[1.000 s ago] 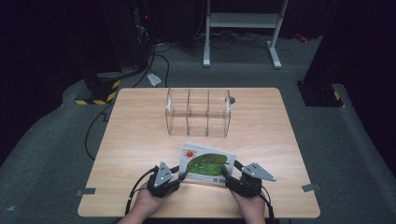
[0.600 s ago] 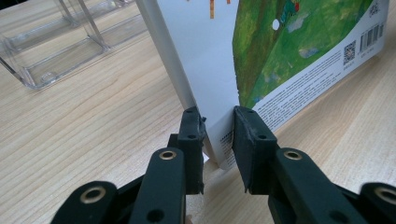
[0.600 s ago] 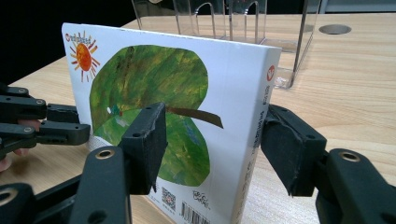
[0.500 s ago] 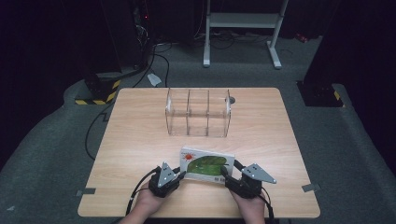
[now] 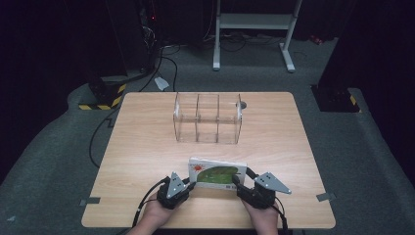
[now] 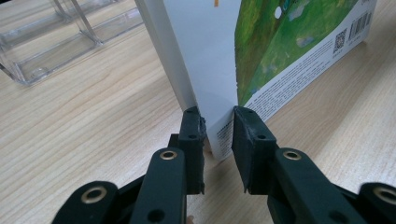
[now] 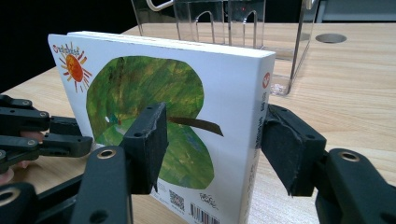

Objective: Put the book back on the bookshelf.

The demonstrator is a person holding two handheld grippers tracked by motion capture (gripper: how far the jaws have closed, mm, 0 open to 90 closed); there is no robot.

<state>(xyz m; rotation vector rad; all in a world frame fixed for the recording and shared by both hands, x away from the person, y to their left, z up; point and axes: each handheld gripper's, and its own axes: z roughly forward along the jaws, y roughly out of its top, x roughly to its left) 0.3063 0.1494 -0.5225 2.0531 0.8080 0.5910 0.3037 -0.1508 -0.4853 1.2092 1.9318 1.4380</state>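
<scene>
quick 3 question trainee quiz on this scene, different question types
1. True or false: the white picture book with a green leaf cover lies flat on the light wooden table.
2. Which gripper pinches the book's corner: A the left gripper, B the right gripper?
3. Fill in: the clear plastic organiser has ___ compartments.

Key
1. False: it stands upright on its edge.
2. A; the right gripper clamps across the spine end.
3. Three.

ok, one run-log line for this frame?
left tool: shut on book corner | right tool: shut on book spine end | book: upright on table | clear organizer: behind, apart
</scene>
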